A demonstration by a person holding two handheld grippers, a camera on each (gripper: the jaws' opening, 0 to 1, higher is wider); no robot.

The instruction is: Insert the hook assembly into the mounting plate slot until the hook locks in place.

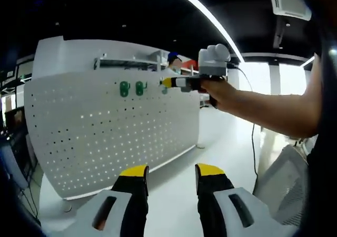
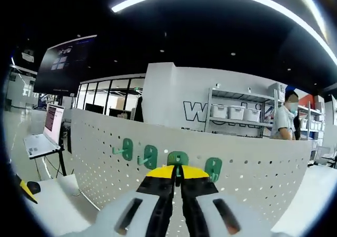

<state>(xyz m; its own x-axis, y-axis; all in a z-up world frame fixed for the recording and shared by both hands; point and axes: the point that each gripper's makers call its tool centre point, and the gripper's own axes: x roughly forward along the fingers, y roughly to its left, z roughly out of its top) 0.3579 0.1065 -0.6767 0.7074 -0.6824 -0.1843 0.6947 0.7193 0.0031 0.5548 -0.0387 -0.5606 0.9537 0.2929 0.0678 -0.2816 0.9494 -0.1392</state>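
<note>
Both grippers (image 1: 171, 169) (image 2: 177, 172): white bodies, black jaws w/ yellow tips.

Four green hooks (image 2: 178, 159) in row near white pegboard (image 2: 253, 168) top edge.

The left gripper (image 1: 171, 176) rises at bottom centre, jaws parted. At upper right, a hand (image 1: 221, 92) extends the right gripper (image 2: 177, 174), jaws nearly closed.

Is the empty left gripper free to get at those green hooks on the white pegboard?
Probably yes: the left gripper, jaws open, faces the white perforated pegboard with open space between. But the right gripper already sits by the green hooks.
</note>
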